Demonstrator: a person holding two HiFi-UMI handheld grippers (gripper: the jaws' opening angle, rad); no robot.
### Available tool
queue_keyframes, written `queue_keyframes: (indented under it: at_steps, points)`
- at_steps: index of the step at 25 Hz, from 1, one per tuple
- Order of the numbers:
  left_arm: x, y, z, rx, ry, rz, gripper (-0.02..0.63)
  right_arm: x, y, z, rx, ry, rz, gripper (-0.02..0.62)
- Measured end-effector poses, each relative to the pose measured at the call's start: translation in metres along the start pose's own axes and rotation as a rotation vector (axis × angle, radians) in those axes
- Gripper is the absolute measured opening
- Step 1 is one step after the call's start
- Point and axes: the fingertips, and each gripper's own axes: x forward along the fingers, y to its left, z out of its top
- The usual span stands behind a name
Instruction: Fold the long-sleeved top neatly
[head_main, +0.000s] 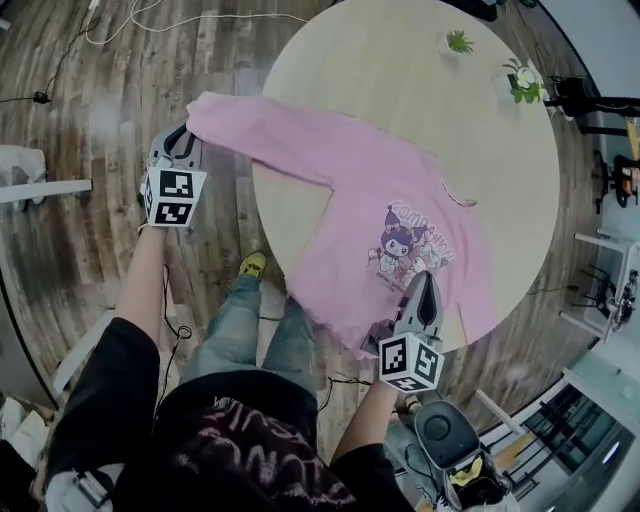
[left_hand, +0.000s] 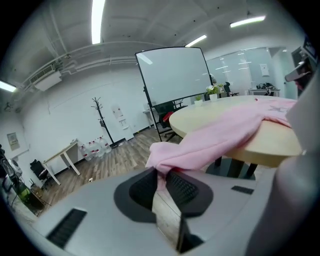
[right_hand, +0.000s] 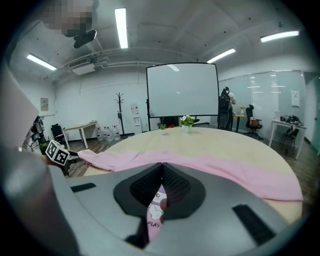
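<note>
1. The pink long-sleeved top (head_main: 400, 215) lies face up on the near side of the round table (head_main: 400, 90), its cartoon print (head_main: 410, 245) showing.
2. 1 sleeve (head_main: 260, 135) stretches out past the table's edge and hangs in the air over the wooden floor (head_main: 90, 110).
3. The left gripper (head_main: 188, 135) has its jaws clamped on the end of that sleeve. In the left gripper view, pink cloth bunches out from between the pads (left_hand: 182, 187) and runs back to the tabletop.
4. The right gripper (head_main: 424, 285) sits at the near edge of the table, over the lower part of the top. Its jaws are pressed together on the cloth, and a bit of the print shows in the slit below them in the right gripper view.
5. 2 small potted plants (head_main: 458, 42) (head_main: 522, 82) stand on the far side of the table, well apart from the top.
6. A whiteboard (left_hand: 172, 75) on a stand is behind the table, with a coat stand (left_hand: 100, 120) by the wall.
</note>
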Motion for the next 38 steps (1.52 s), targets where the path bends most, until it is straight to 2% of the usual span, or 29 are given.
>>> queue_keyframes:
  at_steps: [7,17,22,29,38]
  points:
    - [-0.021,-0.002,0.079,0.047,-0.09,0.006,0.06,-0.022,-0.024,0.013,0.04,-0.03,-0.033,0.005]
    - [-0.044,-0.069,0.187,0.157,-0.205,-0.036,0.06,-0.048,-0.073,0.019,0.106,-0.079,-0.066,0.005]
    - [-0.053,-0.126,0.233,0.227,-0.261,-0.087,0.06,-0.07,-0.106,0.008,0.166,-0.1,-0.095,0.005]
    - [-0.065,-0.228,0.285,0.311,-0.34,-0.193,0.06,-0.112,-0.164,-0.01,0.233,-0.129,-0.178,0.005]
    - [-0.081,-0.371,0.32,0.405,-0.393,-0.342,0.061,-0.168,-0.238,-0.043,0.29,-0.126,-0.288,0.005]
